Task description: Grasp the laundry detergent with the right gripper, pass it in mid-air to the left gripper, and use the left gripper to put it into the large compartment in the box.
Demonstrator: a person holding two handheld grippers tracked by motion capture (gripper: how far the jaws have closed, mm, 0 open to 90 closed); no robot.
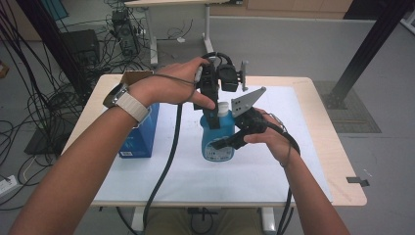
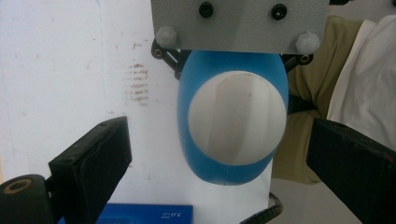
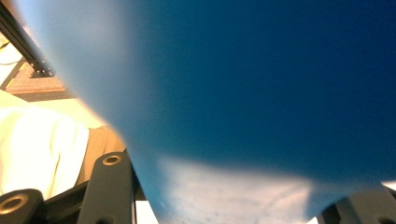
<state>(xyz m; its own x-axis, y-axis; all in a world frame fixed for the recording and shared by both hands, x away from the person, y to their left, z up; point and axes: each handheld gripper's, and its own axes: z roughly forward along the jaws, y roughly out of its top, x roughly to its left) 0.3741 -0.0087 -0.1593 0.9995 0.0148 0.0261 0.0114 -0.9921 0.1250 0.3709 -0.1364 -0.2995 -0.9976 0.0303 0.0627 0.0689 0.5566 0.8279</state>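
Blue bottle (image 3: 261,84), blurred, label unreadable

High view overhead, gripper views close on shared blue bottle (image 1: 218,134)

Both forearms come in from the near edge. The left hand (image 1: 171,88) reaches far and holds the left gripper (image 1: 211,110) pointing straight down; its two black fingers (image 2: 91,161) stand wide apart, pressing on nothing. The right hand (image 1: 274,137) holds the right gripper (image 1: 222,143) pointing left, and its fingers (image 3: 109,186) are closed against a blue bottle (image 1: 218,134). A watch sits on the left wrist.
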